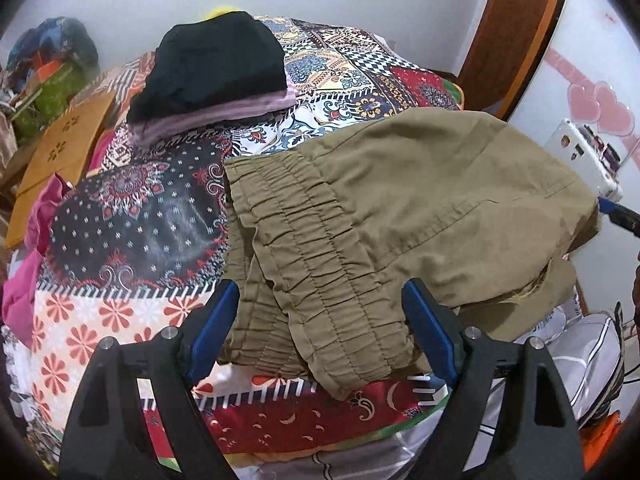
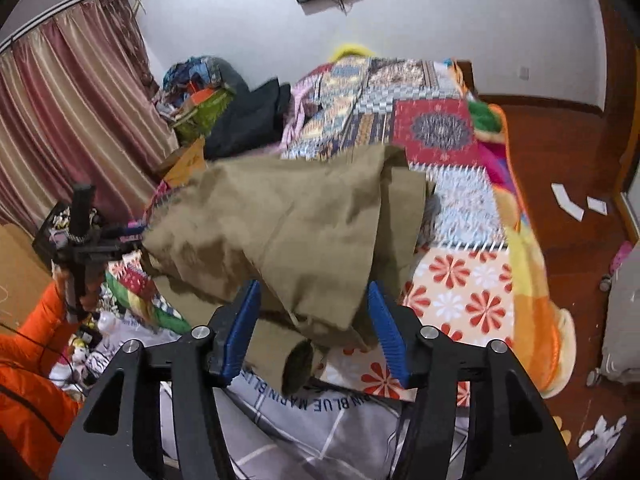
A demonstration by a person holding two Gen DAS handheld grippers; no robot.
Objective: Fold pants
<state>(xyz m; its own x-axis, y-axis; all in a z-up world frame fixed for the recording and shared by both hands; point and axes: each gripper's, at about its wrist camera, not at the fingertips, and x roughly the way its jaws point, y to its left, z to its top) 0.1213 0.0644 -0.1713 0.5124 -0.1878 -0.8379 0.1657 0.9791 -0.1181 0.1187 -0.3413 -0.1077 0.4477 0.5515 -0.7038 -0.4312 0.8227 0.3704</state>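
- Left wrist view — khaki pants (image 1: 400, 216): folded into a compact stack on the patchwork bedspread (image 1: 132, 220), near the bed's near corner; the shirred elastic waistband (image 1: 320, 280) faces the camera and its lowest corner hangs toward the bed edge.
- Left gripper (image 1: 320, 328): jaws wide apart, blue pads either side of the waistband, not pressing on it; nothing held.
- Folded black garment (image 1: 216, 60): on a lilac one further up the bed, well apart from the pants — judged to be the finished pile.
- Right wrist view — same pants (image 2: 288, 224): upper layer lies rumpled, one flap slack over the near edge of the bed; picture is motion-blurred, so the fine creases cannot be read.
- Right gripper (image 2: 314, 328): jaws parted about halfway, cloth below and between them but no pad seen pinching it; judged released.
- Left gripper (image 2: 80, 240): seen at the far side of the pants, by an orange sleeve (image 2: 28, 364).
- Handling note: the fold looks nearly complete. To finish well, take all waistband layers in one bite, not the top layer alone; close squarely across the elastic; keep the stack level when shifting it, so the loose flap on the right side does not drag open.
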